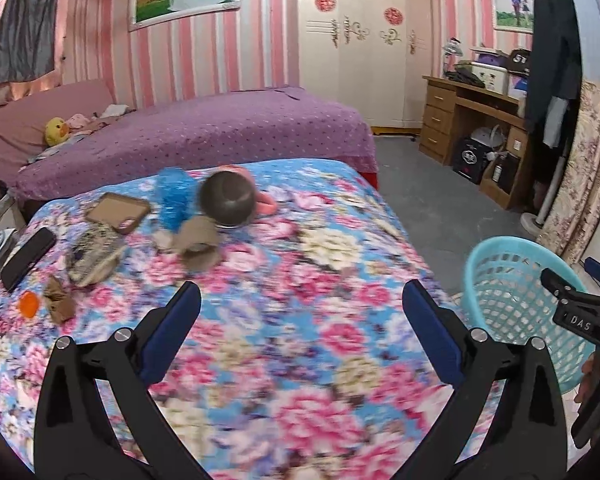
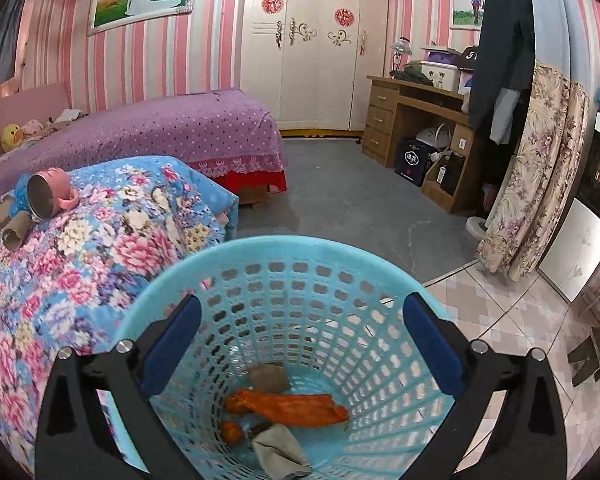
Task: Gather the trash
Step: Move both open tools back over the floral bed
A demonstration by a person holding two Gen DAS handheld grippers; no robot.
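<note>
My left gripper (image 1: 300, 312) is open and empty above the floral bedspread (image 1: 292, 360). Ahead of it on the bed lie torn brown cardboard pieces (image 1: 198, 246), a small brown paper scrap (image 1: 58, 300), an orange scrap (image 1: 29, 304) and a crumpled blue wrapper (image 1: 175, 196). My right gripper (image 2: 302, 332) is open and empty over the mouth of the blue trash basket (image 2: 260, 252), which holds an orange wrapper (image 2: 292, 406) and grey-brown scraps (image 2: 278, 450). The basket (image 1: 500, 264) and the right gripper (image 1: 572, 292) also show at the right of the left wrist view.
On the bed there are also a pink metal cup (image 1: 230, 200) on its side, a black phone (image 1: 28, 256), a brown phone case (image 1: 116, 212) and a woven pouch (image 1: 94, 254). A purple bed (image 1: 204, 136) stands behind. A wooden desk (image 2: 416, 120) stands by the far wall.
</note>
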